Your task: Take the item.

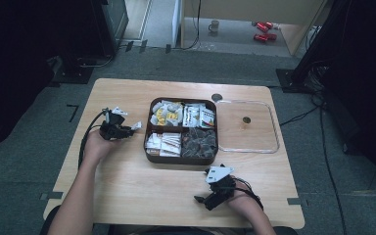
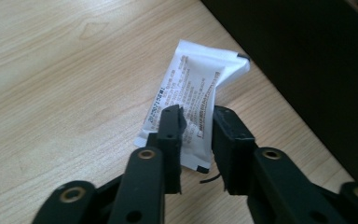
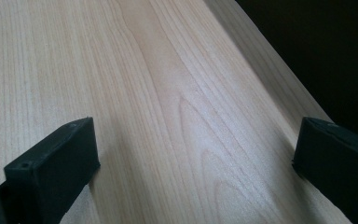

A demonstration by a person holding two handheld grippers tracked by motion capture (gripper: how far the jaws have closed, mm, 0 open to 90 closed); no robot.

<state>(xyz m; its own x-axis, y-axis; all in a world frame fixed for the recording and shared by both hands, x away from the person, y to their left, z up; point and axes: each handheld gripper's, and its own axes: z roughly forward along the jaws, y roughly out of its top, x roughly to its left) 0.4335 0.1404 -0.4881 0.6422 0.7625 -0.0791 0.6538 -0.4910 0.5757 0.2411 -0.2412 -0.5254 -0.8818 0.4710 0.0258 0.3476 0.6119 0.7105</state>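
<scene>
So there's a wood table [image 1: 127, 186] with a brown four-compartment tray [image 1: 182, 159] in the middle and a clear lid [image 1: 274, 142] just right of it. The left gripper [image 2: 198, 126] is clamped on a white sachet [image 2: 191, 93], long axis pointing away from the jaws, just left of the tray, so that hand's closer. Right gripper [image 1: 214, 193] sits near-right, jaws wide apart over bare wood.

mug [image 1: 214, 25] on floor beyond table | red cans [image 1: 263, 31] near it | black stand [image 1: 293, 76] right
</scene>
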